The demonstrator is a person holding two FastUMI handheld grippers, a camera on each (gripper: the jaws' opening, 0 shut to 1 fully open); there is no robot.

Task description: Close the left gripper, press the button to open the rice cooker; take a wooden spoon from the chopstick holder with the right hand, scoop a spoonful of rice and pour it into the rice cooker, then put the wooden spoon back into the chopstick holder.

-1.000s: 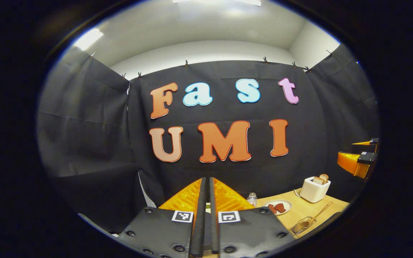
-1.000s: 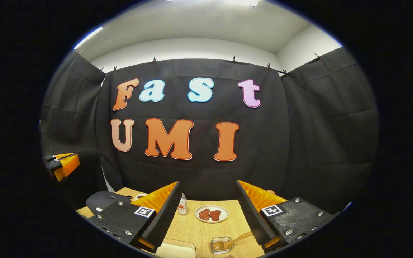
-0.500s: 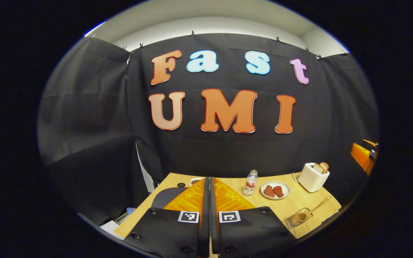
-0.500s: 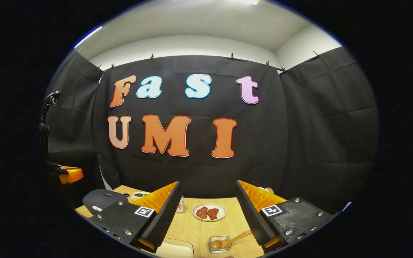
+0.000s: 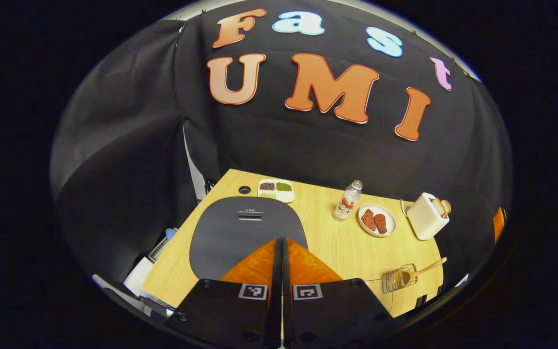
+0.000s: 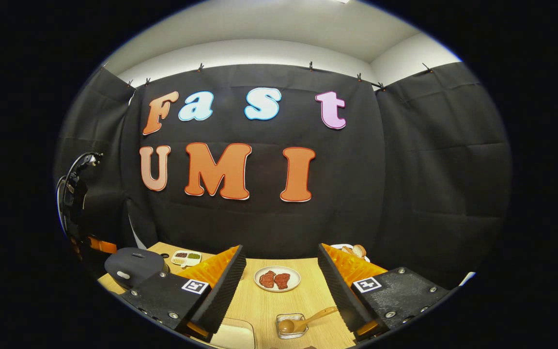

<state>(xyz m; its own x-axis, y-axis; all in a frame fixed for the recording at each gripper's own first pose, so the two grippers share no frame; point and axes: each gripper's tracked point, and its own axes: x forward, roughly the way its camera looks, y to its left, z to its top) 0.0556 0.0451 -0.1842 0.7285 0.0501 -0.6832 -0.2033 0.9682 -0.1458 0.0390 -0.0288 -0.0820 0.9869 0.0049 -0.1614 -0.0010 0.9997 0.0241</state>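
My left gripper [image 5: 281,257] is clenched, empty, above the cooker [image 5: 245,232]; right gripper [image 6: 279,271] released. The spoon [image 6: 303,322] looks light, stiff; I'd pinch its handle

No writing can be made out. The bottle [image 5: 348,201] near the back edge of the surface [image 5: 337,242] carries a red and white label, too small to read. The rice cooker [image 5: 246,232] lid has a tiny pale marking above its slot, also illegible. Each hand-held gripper bears square black-and-white coded markers [image 5: 253,291] [image 6: 195,286] on its fingers, which are patterns, not letters or numbers.
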